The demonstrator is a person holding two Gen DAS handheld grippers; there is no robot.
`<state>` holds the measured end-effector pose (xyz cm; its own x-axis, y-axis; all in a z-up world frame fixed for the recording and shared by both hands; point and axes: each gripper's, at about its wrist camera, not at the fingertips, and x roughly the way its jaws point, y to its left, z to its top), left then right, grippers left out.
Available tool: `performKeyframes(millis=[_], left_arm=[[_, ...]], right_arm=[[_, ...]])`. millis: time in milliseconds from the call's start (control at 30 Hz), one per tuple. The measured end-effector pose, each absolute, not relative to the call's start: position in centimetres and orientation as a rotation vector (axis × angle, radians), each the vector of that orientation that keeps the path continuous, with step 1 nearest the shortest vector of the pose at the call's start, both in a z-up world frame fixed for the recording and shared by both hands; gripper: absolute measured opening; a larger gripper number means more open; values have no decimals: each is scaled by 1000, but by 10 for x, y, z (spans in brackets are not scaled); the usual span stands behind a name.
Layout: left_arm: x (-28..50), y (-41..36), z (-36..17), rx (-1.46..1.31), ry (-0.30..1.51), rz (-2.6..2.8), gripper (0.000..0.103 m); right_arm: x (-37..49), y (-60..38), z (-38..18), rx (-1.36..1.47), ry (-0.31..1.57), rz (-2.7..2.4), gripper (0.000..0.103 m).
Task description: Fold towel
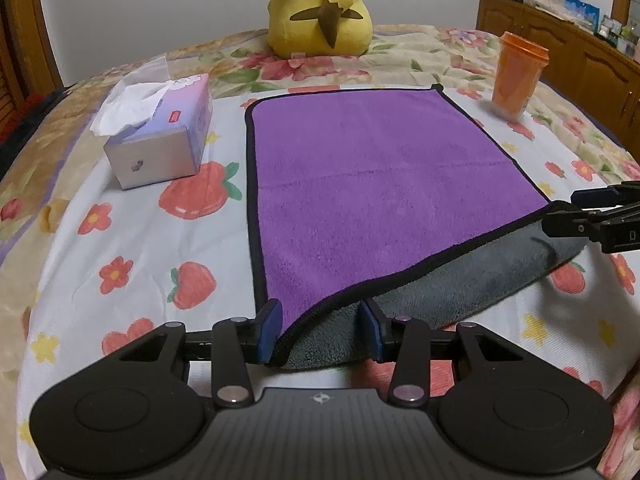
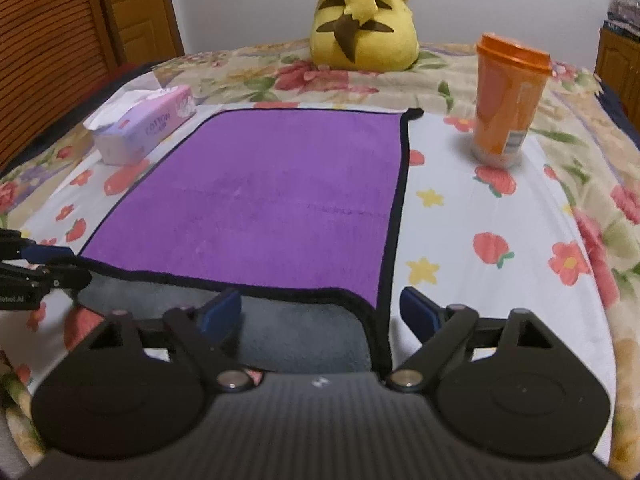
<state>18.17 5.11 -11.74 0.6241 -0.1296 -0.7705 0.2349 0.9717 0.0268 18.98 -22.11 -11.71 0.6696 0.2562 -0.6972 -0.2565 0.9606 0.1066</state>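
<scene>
I see the bed (image 1: 120,240), its sheet printed with strawberries and flowers, carrying everything. The plush purple towel (image 1: 360,168) lies flat at its middle, black-edged, near edge turned up grey. Behind sits a yellow plush toy (image 1: 316,4); a tissue box (image 1: 160,144) left, an orange lidded cup (image 1: 516,76) right. My left gripper (image 1: 320,330) and right gripper (image 2: 320,312) both have fingers spread wide around the near corners.

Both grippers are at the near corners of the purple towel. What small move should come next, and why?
Probably close both jaws. The left hand-held gripper and right hand-held gripper each stand open around a near corner of the purple towel, whose edge curls up, showing grey underside.
</scene>
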Motion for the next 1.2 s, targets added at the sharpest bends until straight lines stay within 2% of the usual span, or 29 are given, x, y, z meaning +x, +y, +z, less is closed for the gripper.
performKeyframes(millis=[333, 467, 667, 767, 967, 1200], left_arm=[[182, 51, -120, 130, 883, -209, 47], [182, 50, -120, 130, 885, -209, 47], [182, 50, -120, 124, 891, -218, 44], [181, 50, -120, 129, 892, -222, 43], [181, 49, -121, 137, 896, -224, 43], [182, 50, -121, 135, 901, -224, 44]], right_arm=[[196, -226, -119, 43, 837, 313, 72], [196, -226, -119, 48, 851, 330, 62], [197, -228, -119, 17, 865, 298, 36], [199, -230, -121, 18, 878, 293, 31], [200, -232, -122, 14, 900, 297, 29], [201, -234, -121, 12, 935, 327, 36]])
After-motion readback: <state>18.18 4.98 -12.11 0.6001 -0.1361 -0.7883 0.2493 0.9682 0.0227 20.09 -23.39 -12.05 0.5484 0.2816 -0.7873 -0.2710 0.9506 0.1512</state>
